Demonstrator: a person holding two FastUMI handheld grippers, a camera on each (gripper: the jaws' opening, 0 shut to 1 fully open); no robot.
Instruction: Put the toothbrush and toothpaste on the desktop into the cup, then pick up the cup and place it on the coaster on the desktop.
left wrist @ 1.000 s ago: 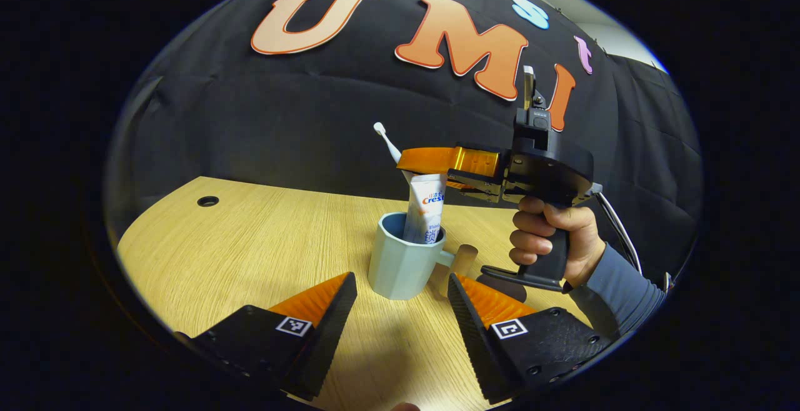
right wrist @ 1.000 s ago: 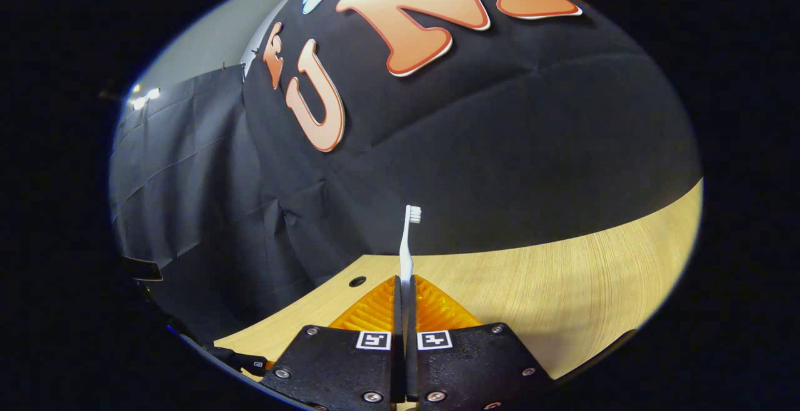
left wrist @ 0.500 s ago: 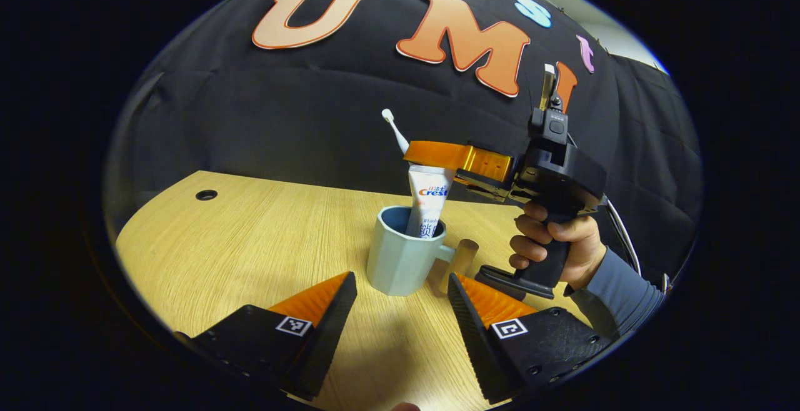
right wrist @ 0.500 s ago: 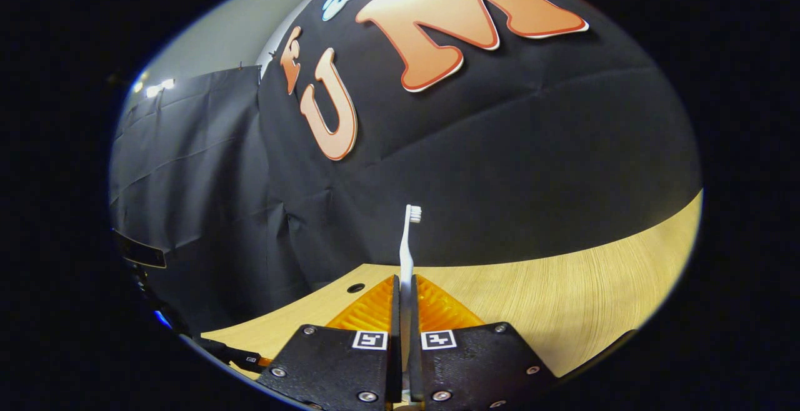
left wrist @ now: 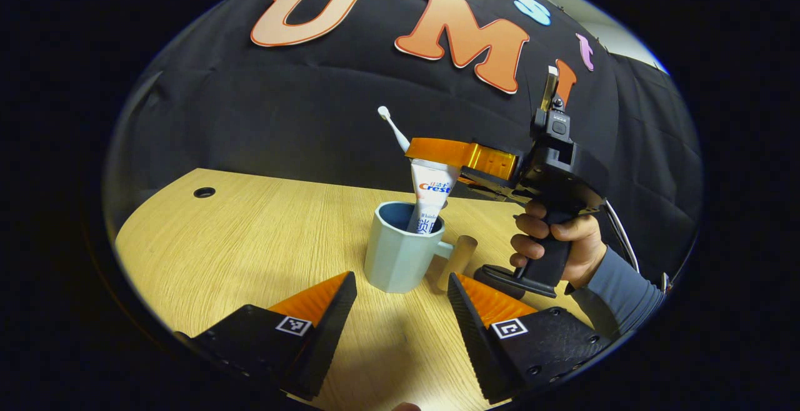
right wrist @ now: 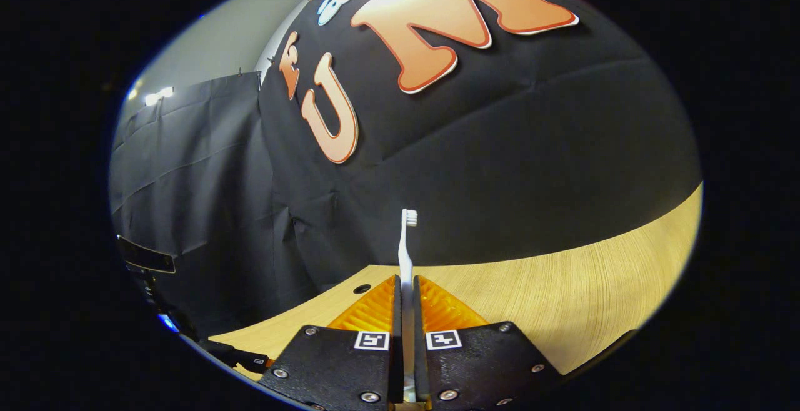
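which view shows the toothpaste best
The left gripper view: the toothpaste stands upright in the cup, under the right gripper. The right gripper view looks over the desktop along the toothbrush clamped between its fingers instead.

Toothbrush [left wrist: 393, 134] handle hidden behind right gripper [left wrist: 415, 148] fingers and toothpaste [left wrist: 430, 198]; toothpaste base hidden inside cup [left wrist: 397, 260].

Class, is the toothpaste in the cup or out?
In: the toothpaste stands upright, its lower end inside the cup.
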